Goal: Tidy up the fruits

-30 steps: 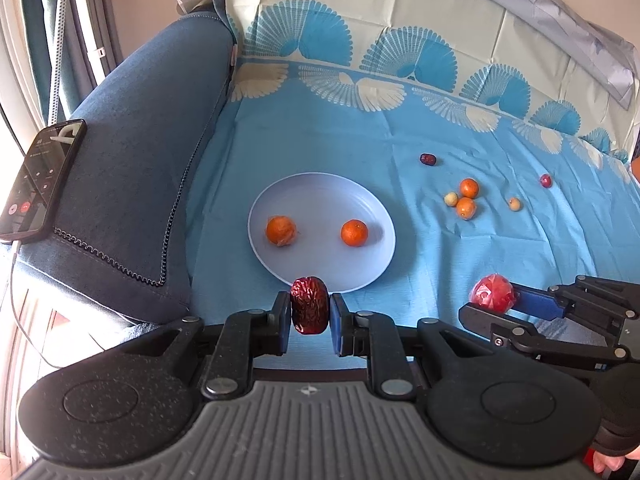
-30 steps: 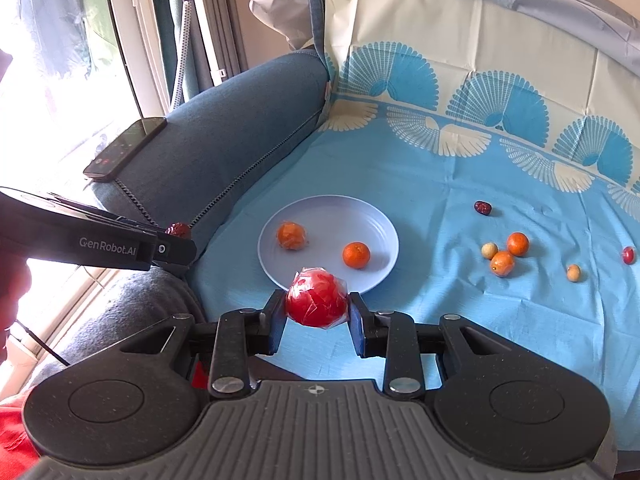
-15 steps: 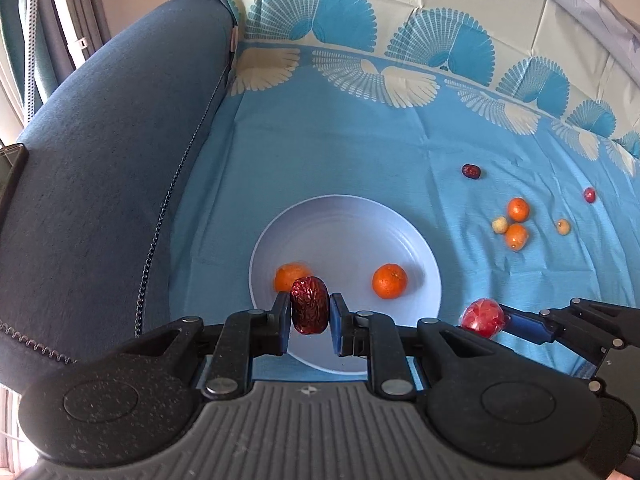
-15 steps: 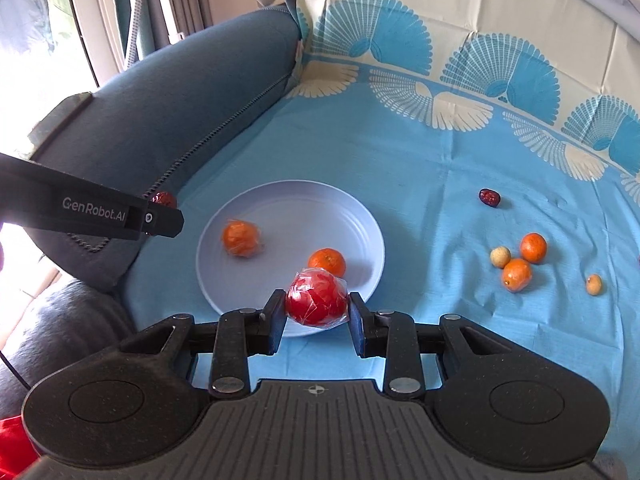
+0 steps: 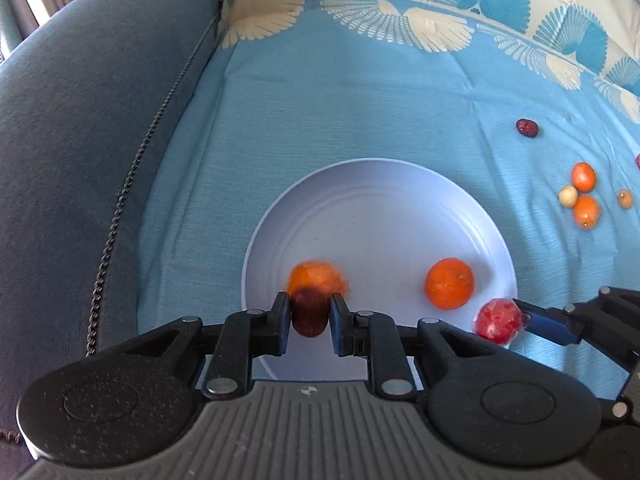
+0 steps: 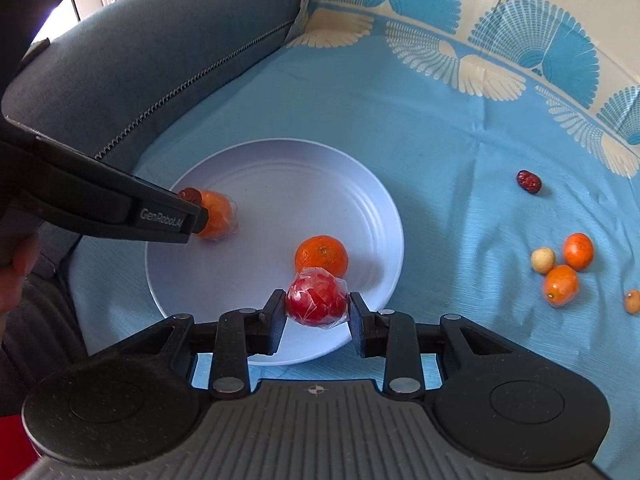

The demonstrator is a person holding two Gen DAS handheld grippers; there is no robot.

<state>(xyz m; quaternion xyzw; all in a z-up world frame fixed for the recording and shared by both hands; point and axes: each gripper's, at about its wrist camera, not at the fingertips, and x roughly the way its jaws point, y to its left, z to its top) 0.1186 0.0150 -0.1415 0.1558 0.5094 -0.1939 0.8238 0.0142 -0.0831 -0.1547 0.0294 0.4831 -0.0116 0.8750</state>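
A pale blue plate [image 5: 380,208] lies on the blue cloth with a wrapped orange [image 5: 316,278] and a bare orange [image 5: 449,283] on it. My left gripper [image 5: 308,320] hangs over the plate's near left part. Its jaws are opening, and a blurred dark red date [image 5: 308,314] sits loose between them. My right gripper [image 6: 318,308] is shut on a red fruit in clear wrap [image 6: 316,298], held over the near rim of the plate [image 6: 280,184]. The right wrist view shows the left gripper [image 6: 196,208] and the date [image 6: 190,195] beside the wrapped orange.
Loose fruit lies on the cloth to the right: a dark date [image 6: 529,182], two small oranges [image 6: 578,251] [image 6: 561,285] and two small pale fruits [image 6: 543,260] [image 6: 632,301]. A blue sofa armrest [image 5: 80,120] rises on the left. A hand [image 6: 12,264] holds the left gripper.
Both grippers have come down and forward over the plate with their fruit. The left jaws have parted a little, and the date between them now looks blurred.
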